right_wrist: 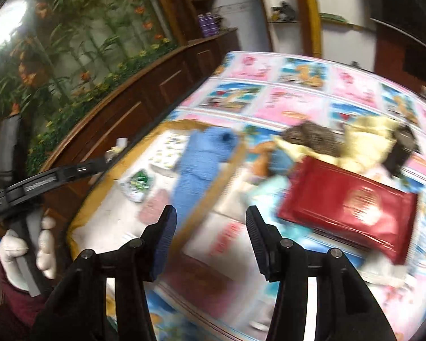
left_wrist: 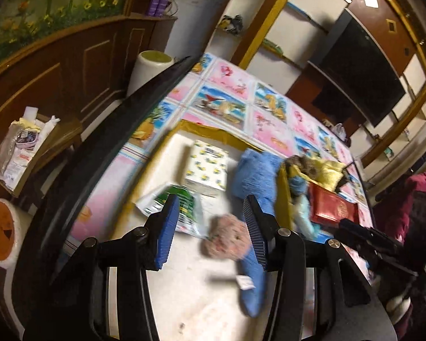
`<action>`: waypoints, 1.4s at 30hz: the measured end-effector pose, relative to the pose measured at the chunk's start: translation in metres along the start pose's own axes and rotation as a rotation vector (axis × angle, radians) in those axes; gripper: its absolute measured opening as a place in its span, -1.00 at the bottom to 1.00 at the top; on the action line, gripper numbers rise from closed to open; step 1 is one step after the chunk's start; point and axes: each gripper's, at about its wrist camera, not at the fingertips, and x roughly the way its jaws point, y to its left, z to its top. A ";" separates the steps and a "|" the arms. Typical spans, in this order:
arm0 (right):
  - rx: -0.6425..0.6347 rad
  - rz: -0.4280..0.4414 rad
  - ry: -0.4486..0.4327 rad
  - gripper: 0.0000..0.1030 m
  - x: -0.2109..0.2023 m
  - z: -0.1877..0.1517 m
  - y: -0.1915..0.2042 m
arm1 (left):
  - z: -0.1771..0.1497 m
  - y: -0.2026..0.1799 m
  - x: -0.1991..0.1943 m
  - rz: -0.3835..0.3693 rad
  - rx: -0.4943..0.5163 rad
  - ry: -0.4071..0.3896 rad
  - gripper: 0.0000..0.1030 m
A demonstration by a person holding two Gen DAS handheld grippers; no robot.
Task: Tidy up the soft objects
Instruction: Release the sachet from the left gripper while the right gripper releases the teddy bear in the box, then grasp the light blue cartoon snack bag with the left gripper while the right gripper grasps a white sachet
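We hold our left tool [left_wrist: 210,227] spread wide over the white tray [left_wrist: 184,289], gripping nothing; the pink-and-blue soft toy [left_wrist: 227,244] lies on that tray between its fingers. Our right tool [right_wrist: 210,236] gapes empty too, just beside the tray, near the red packet [right_wrist: 346,207].

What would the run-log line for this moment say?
left gripper: open, over pink-and-blue plush toy in box | right gripper: open, empty, above box edge | red packet: on bedspread

Both black plastic two-finger grippers [left_wrist: 210,230] [right_wrist: 210,241] have ribbed blue pads [left_wrist: 167,227], silver pivot screws, and a white-gloved hand [right_wrist: 28,253] with maroon sleeve.
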 end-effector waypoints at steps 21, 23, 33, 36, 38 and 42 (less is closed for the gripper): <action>-0.015 -0.121 0.046 -0.03 0.080 0.021 -0.011 | -0.070 -0.094 -0.011 -0.100 0.187 0.045 -0.02; -0.058 -0.175 0.072 -0.08 0.088 0.020 -0.011 | -0.072 -0.095 -0.010 -0.105 0.189 0.051 -0.02; -0.190 -0.230 0.231 -0.16 0.065 -0.018 -0.015 | -0.075 -0.089 -0.005 -0.106 0.167 0.074 -0.02; -0.179 -0.198 0.310 -0.14 0.058 -0.034 -0.024 | -0.078 -0.088 -0.004 -0.107 0.170 0.082 -0.02; -0.143 -0.159 0.308 -0.16 0.047 -0.038 -0.035 | -0.080 -0.088 -0.005 -0.110 0.164 0.085 -0.02; -0.071 -0.123 0.165 -0.14 0.013 -0.031 -0.050 | -0.081 -0.088 -0.001 -0.119 0.152 0.095 -0.02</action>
